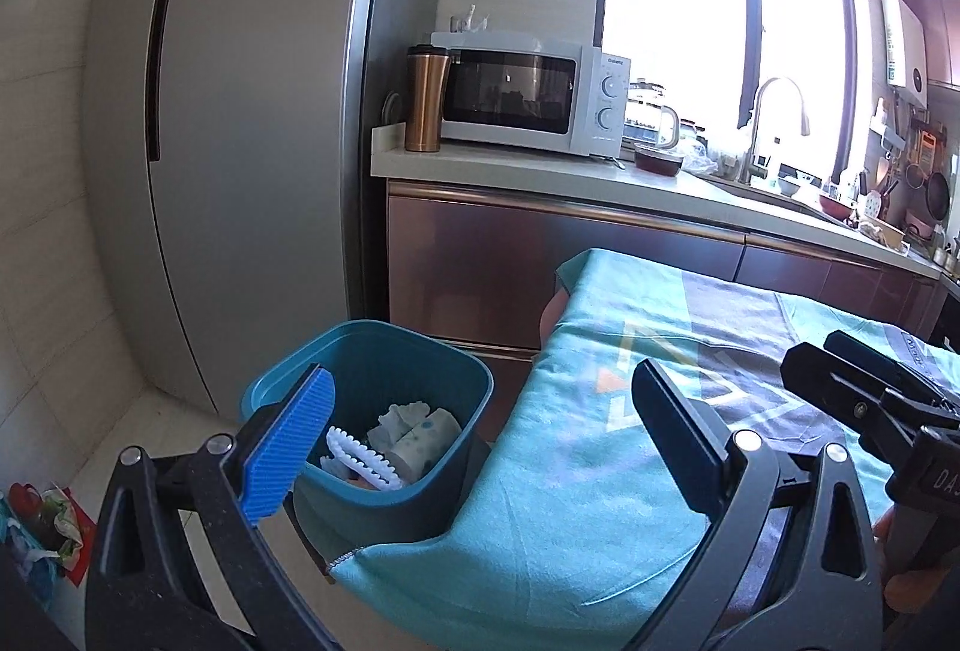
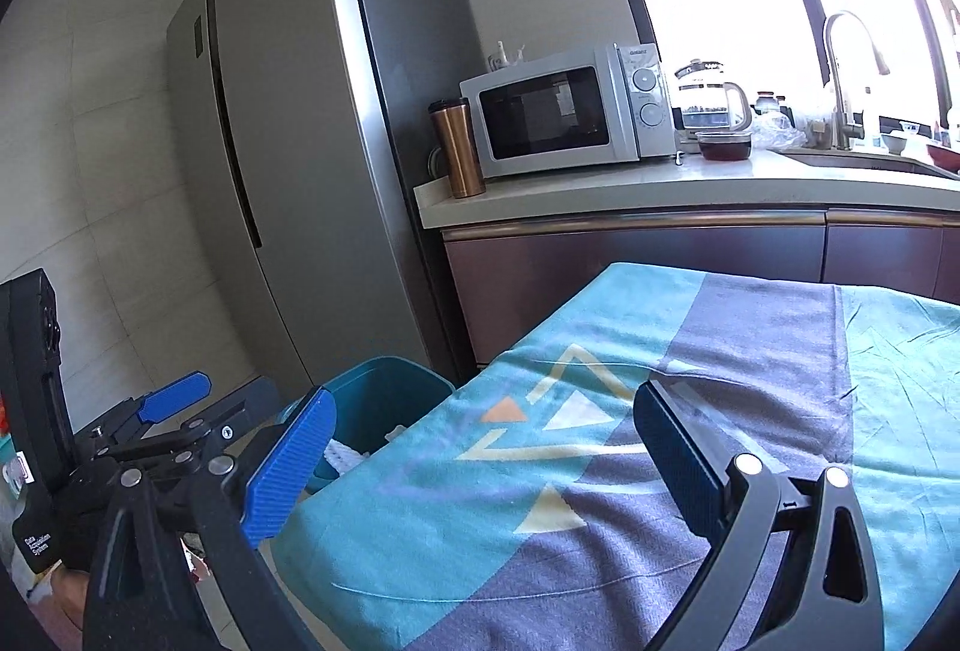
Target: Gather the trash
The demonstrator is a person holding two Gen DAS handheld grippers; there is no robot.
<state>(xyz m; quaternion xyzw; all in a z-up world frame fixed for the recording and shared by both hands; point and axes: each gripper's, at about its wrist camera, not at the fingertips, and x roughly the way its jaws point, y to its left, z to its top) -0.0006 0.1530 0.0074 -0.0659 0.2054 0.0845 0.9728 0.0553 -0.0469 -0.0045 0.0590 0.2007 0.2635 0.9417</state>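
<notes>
Both tongs are spread wide with nothing between the blue pads. The left tongs (image 1: pixel 480 447) hang over the table's edge, with the left pad above the bin and the right finger over the cloth. The right tongs (image 2: pixel 480 453) hover over the middle of the cloth, and the left set also shows low at the left edge of the right camera.

The trash sits in the blue bin (image 1: pixel 366 411), which stands on the floor tucked against the left edge of the table (image 1: pixel 600 471), right below the left tongs. Inside the bin is a white plastic comb-like strip (image 1: pixel 360 456) with teeth along its edge. Its long axis runs diagonally from upper left down to lower right in the left view, and it lies fairly flat on the pile. Just beside it, touching, are crumpled white wads (image 1: pixel 414 429) with a few blue dots; they look like tissue or wrapping, but I can't say which. From the right camera only the bin's rim (image 2: pixel 384 387) and a bit of white stuff peek out past the cloth.

The table wears a teal and grey cloth (image 2: pixel 600 471) with triangle shapes. Behind it stands a big grey fridge (image 1: pixel 240 111). A counter carries a white microwave (image 1: pixel 528 93), and a copper travel mug (image 1: pixel 425 99) stands just left of it.
</notes>
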